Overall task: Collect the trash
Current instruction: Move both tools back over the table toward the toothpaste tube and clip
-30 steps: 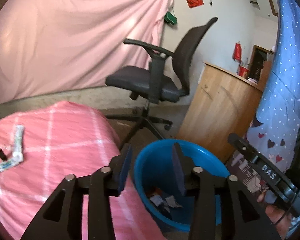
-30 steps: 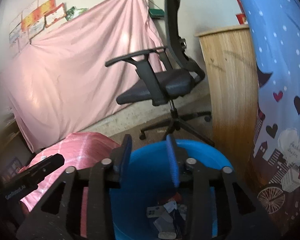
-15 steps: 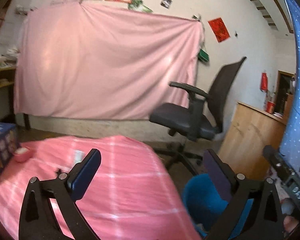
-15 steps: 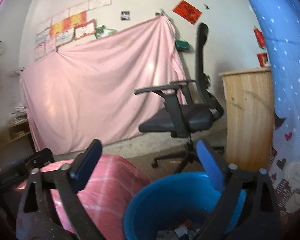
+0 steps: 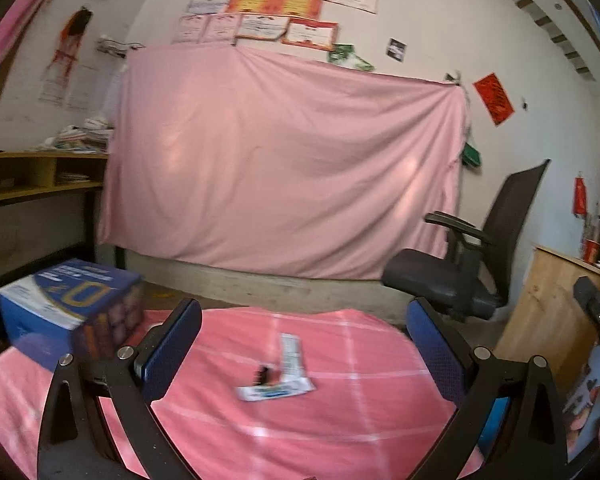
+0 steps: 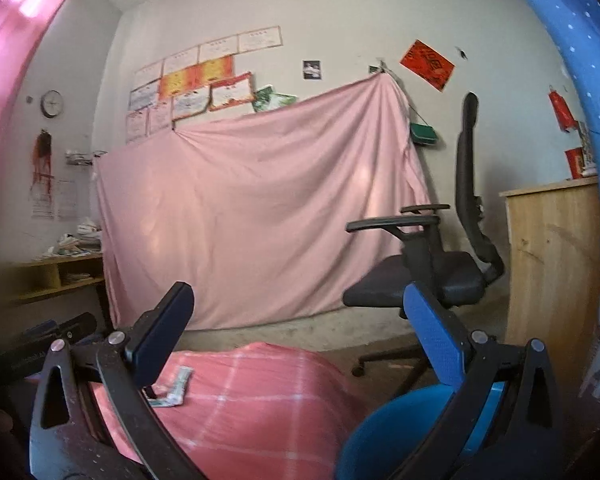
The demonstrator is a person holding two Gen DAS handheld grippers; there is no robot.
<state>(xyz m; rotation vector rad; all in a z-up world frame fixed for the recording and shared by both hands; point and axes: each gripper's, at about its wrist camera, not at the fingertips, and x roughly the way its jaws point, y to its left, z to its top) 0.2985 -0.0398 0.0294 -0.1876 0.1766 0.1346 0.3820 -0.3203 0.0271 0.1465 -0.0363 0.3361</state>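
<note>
A crumpled white wrapper (image 5: 285, 376) lies on the pink checked tablecloth (image 5: 340, 412), with a small black piece (image 5: 261, 374) beside it. My left gripper (image 5: 302, 344) is open and empty, hovering over the table with the wrapper between and ahead of its fingers. In the right wrist view the wrapper (image 6: 174, 389) lies just past the left finger. My right gripper (image 6: 300, 336) is open and empty, above the table's right edge. The blue trash bin (image 6: 384, 436) sits low at the right, partly hidden by the right finger; a sliver of it shows in the left wrist view (image 5: 494, 424).
A blue cardboard box (image 5: 68, 304) stands on the table's left side. A black office chair (image 5: 464, 264) and a wooden cabinet (image 5: 548, 316) stand to the right. A pink sheet (image 5: 276, 168) covers the back wall. Wooden shelves (image 5: 32, 176) run along the left.
Both grippers have opened wide and swung up and left, away from the bin toward the table. The wrapper now sits centred before the left gripper.
</note>
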